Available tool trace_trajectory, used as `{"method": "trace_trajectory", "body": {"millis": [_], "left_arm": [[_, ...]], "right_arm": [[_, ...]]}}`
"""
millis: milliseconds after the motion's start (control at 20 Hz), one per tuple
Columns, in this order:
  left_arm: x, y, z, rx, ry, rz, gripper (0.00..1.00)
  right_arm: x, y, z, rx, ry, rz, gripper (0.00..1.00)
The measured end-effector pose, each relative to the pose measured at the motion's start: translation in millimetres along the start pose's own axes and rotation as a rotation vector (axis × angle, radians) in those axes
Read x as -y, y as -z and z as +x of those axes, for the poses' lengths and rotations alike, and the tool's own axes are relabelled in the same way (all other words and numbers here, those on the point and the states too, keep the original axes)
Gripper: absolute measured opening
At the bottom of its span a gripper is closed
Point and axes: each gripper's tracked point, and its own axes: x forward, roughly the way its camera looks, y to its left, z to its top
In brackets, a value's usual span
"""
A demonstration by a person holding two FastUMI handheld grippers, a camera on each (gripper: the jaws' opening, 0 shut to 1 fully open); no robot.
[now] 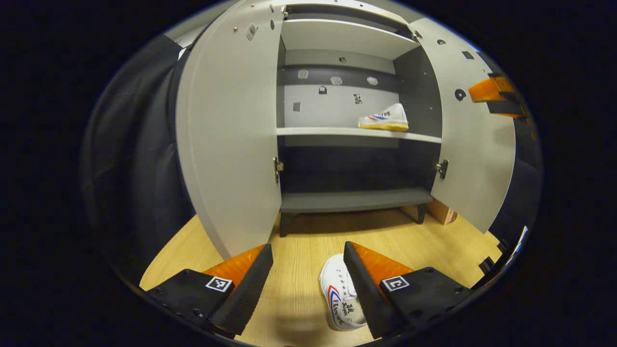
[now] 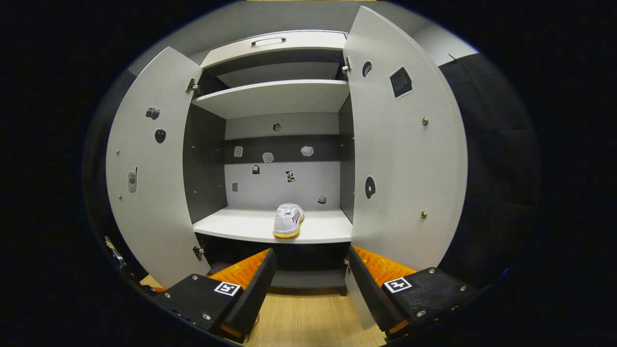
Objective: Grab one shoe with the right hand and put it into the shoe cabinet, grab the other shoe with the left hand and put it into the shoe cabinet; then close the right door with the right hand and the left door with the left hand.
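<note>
White shoe [image 1: 343,299] lies on the floor [image 1: 299,246] low in frame, seemingly touching my open left hand-held gripper [image 1: 308,284]; the other shoe [image 2: 288,220] sits shelved mid-frame beyond my open right hand-held gripper [image 2: 311,284].

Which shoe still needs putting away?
The shoe on the floor, beside the open left gripper. The other shoe already sits on the cabinet's middle shelf.

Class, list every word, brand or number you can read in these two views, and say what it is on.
Shoe on the shelf: side lettering, too blurred to read.
Shoe on the floor: dark print, too small.
Door sticker: grid print, too small.
</note>
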Motion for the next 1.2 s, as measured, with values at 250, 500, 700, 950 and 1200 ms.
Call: {"method": "trace_trajectory", "body": {"millis": [250,500,700,950,1200], "left_arm": [[15,64,18,-0.142,0.030,0.013,0.97],[19,113,22,-0.260,0.033,0.003,0.97],[16,137,19,-0.345,0.048,-0.021,0.98],[16,143,26,-0.392,0.068,-0.059,0.98],[39,149,30,-0.419,0.121,-0.066,0.66]], "right_arm": [[19,8,-15,-0.009,0.023,0.029,0.92],[14,27,-18,-0.022,0.036,0.037,0.92],[13,36,-20,-0.034,0.032,0.047,0.92],[10,39,-21,-0.026,0.036,0.001,0.92],[9,37,-23,-0.021,0.035,-0.006,0.92]]}}
